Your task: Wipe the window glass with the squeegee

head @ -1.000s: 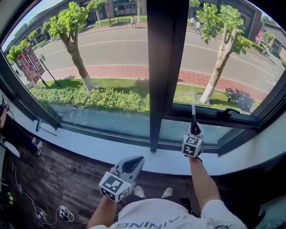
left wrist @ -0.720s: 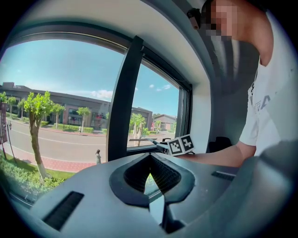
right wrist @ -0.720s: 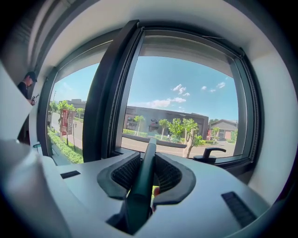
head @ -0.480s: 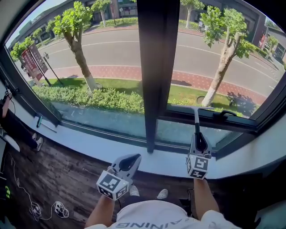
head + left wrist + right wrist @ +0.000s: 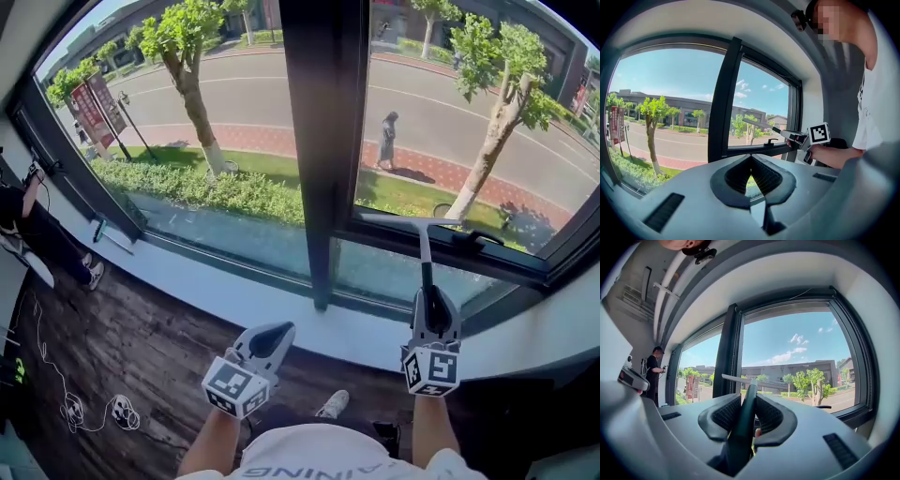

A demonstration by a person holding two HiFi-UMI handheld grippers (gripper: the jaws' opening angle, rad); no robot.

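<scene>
Squeegee: handle clamped between the jaws of the right gripper; long axis runs far, toward the window glass; blade crosswise, low on the right pane. Left gripper: jaws together, empty, farther away.

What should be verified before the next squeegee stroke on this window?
1. Right gripper shut on the squeegee handle: ok.
2. Blade pressed flat against the right window pane: cannot tell.
3. Blade roughly level in the head view: ok.
4. Stroke path free: not ok, the window handle sits just beside the blade's right end.
5. Left gripper shut, empty, held low away from the glass: ok.
</scene>
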